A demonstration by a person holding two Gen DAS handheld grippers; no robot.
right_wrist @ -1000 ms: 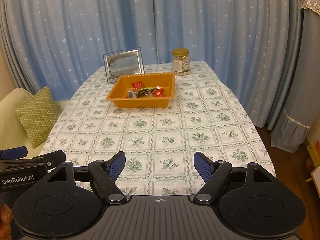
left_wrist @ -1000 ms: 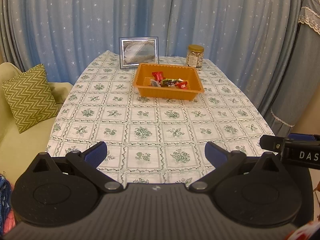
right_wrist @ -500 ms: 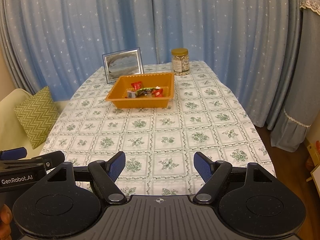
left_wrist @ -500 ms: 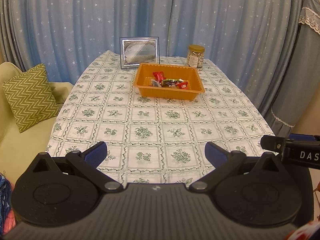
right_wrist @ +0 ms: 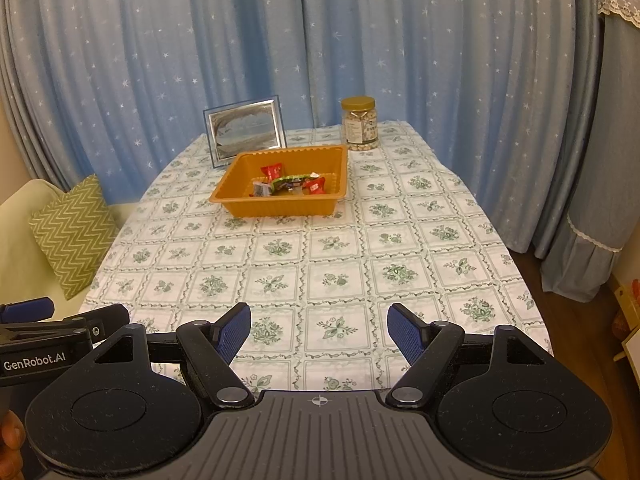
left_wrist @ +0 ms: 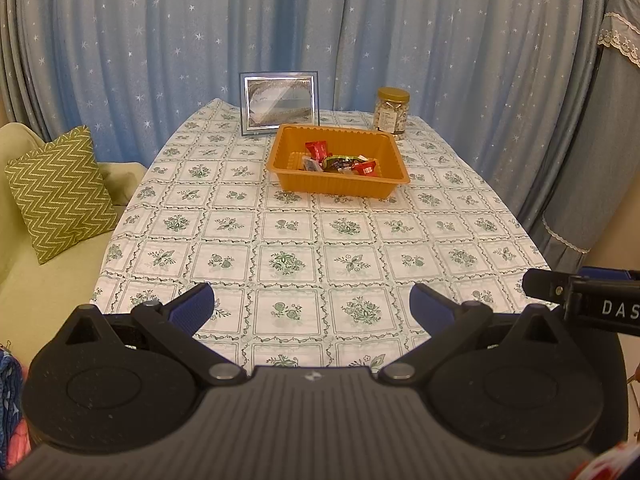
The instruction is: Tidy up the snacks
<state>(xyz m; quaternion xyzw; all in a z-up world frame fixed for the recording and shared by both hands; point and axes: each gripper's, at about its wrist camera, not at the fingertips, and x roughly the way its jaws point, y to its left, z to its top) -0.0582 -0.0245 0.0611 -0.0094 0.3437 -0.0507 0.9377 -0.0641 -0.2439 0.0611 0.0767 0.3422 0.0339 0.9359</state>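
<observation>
The left gripper point(left_wrist: 310, 306) is hovering over the near end of the surface point(left_wrist: 288, 240), its jaws standing wide apart with nothing between them. The right gripper point(right_wrist: 319, 330) is hovering beside it, its jaws likewise spread and holding nothing. Each is showing at the edge of the other's view.

Well ahead of both sets of jaws, an orange tray point(left_wrist: 340, 186) is sitting on the surface toward its far end, slightly right of the left jaws' midline and slightly left of the right jaws' midline. The snacks point(left_wrist: 340, 160) are lying loose inside it: red wrappers, a green one and a few others too small to make out. They are clustering toward the middle of the tray point(right_wrist: 280, 204), where the snacks point(right_wrist: 288, 184) are showing the same mix of colours.

Beyond the tray, a frame point(left_wrist: 279, 103) is standing upright just behind its left corner, and a jar point(left_wrist: 392, 111) with a gold lid is standing just behind its right corner. A curtain point(left_wrist: 320, 32) is hanging past the far edge. Left of the jaws, a zigzag cushion point(left_wrist: 60, 192) is leaning on a sofa point(left_wrist: 48, 280).
</observation>
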